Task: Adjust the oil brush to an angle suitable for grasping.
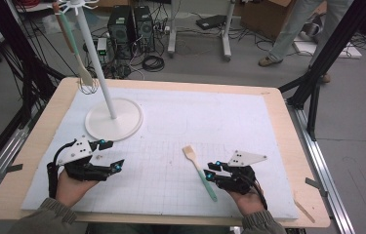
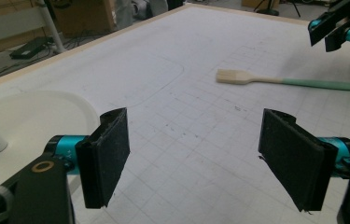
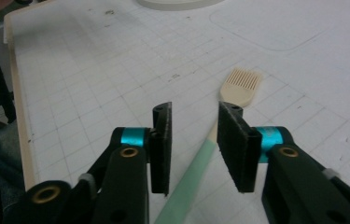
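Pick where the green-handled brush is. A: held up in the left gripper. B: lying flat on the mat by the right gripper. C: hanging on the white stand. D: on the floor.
B: the brush lies flat on the mat, its handle passing between the right gripper's jaws, whose pads do not yet press it.

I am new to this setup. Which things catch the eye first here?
A brush with a green handle lies on the white mat, between the pads of the right gripper, not yet pressed. A tall white stand rises at the far left, a utensil hanging from it.
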{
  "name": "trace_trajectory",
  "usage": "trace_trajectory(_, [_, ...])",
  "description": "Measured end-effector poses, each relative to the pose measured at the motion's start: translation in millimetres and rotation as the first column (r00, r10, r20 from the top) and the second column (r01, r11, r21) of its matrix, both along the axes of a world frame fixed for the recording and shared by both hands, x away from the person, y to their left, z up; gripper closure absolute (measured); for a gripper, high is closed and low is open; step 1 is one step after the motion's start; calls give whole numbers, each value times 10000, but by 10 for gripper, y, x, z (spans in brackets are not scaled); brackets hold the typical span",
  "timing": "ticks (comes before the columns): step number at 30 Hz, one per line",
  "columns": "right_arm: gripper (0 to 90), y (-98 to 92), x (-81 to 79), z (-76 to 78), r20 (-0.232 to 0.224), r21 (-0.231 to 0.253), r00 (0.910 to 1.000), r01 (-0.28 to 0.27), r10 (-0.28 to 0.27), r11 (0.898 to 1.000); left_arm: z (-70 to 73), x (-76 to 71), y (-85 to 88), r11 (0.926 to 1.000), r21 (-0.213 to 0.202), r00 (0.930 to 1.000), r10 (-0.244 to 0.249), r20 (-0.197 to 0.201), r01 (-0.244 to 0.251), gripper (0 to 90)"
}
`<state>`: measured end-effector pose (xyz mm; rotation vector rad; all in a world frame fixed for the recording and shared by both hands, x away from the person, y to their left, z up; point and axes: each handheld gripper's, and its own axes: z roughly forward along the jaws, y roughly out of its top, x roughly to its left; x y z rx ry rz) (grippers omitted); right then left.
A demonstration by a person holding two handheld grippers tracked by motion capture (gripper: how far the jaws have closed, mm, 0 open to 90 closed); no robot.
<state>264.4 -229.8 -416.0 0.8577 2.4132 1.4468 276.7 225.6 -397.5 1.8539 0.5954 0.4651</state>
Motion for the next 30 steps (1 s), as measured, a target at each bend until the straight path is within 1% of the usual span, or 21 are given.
trace_trajectory(5, [768,1,-9,-16,-103,-129,9999,67,-68,9999,6,-15,40,9998,-87,9996,193,189,-192,252])
trace_trajectory(7, [801,16,-4,-24,-183,-158,9998,1,-4,9999,3,-15,50,9997,-70,9995,228,222,-226,252])
trace_trajectory(10, [836,52,-1,-39,-237,-354,9997,-106,97,9993,-13,-16,60,9998,-61,9995,207,222,-206,252])
trace_trajectory(15, [889,133,29,-87,-542,-686,9981,-316,279,9971,-27,-9,76,9997,-62,9995,225,220,-223,253])
trace_trajectory(17, [892,155,33,-102,-647,-844,9974,-372,317,9957,-30,-9,79,9997,-63,9995,238,209,-237,252])
trace_trajectory(22, [892,165,21,-121,-865,-938,9956,-437,356,9946,-20,-18,61,9998,-107,9995,141,284,-138,252])
trace_trajectory(26, [893,185,12,-144,-1097,-1079,9920,-741,622,9914,-15,-27,50,9999,-95,9994,85,350,-82,253])
trace_trajectory(30, [893,226,15,-184,-1365,-1398,9875,-974,783,9854,-12,-23,59,9999,-117,9993,85,376,-80,253])
